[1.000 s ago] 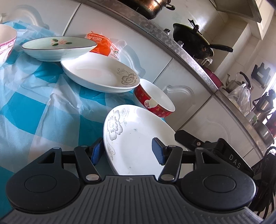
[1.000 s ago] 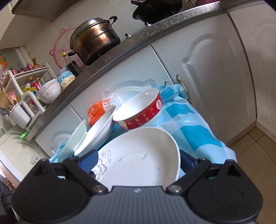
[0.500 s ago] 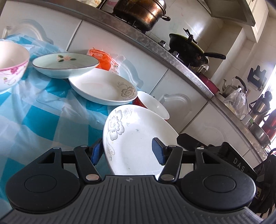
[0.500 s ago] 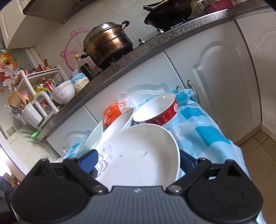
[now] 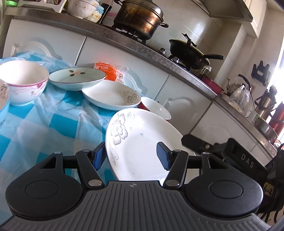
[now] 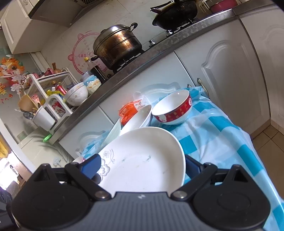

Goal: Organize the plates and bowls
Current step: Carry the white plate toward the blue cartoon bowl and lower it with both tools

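A white plate with a grey flower print is held up above the blue checked tablecloth. Its rim sits between the fingers of my left gripper and of my right gripper, one on each side. Both sets of jaws stand wide, and contact with the rim is unclear. Behind it lie a white floral plate, a pale green dish, a red-and-white bowl and a pink-patterned white bowl.
An orange packet lies at the back of the table. White cabinets and a grey counter with a pot and a wok run behind. The table's right edge drops to the tiled floor.
Both views have risen and tilted up, and the flower plate has come up with them off the cloth. The pink-patterned bowl has come into the left view.
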Demonstrator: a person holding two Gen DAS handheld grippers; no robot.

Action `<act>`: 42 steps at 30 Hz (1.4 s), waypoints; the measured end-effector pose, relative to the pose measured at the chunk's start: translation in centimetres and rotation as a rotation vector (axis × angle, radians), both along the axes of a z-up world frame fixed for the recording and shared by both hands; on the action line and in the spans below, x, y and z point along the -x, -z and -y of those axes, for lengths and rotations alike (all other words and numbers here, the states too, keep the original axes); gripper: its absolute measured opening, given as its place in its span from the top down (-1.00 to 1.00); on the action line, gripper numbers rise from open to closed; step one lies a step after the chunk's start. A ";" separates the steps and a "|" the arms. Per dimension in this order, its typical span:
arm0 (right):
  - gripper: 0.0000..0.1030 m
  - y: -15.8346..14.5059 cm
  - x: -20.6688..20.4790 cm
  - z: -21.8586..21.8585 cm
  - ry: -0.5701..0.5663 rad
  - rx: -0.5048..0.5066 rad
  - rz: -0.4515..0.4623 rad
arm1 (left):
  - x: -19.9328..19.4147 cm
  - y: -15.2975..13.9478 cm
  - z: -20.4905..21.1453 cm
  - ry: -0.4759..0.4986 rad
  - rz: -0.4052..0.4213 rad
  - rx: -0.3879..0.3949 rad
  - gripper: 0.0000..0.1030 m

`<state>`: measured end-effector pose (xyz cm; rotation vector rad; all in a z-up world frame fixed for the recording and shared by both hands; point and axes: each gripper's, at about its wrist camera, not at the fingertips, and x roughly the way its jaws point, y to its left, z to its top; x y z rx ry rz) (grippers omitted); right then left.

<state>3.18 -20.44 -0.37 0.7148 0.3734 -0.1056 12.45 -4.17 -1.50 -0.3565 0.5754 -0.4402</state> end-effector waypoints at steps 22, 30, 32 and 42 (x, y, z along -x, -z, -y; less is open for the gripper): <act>-0.87 0.6 1.8 -6.2 -0.109 0.044 -0.045 | 4.6 1.2 -5.2 -0.077 -0.048 -0.102 -0.35; -0.87 1.0 0.7 -8.3 -0.178 0.052 -0.050 | 5.4 1.4 -7.9 -0.135 -0.064 -0.115 -0.35; -0.87 1.1 0.5 -9.0 -0.197 0.060 -0.055 | 5.7 1.4 -8.6 -0.151 -0.069 -0.113 -0.35; -0.87 1.7 -0.7 -11.3 -0.266 0.074 -0.077 | 5.6 1.5 -10.4 -0.213 -0.083 -0.116 -0.36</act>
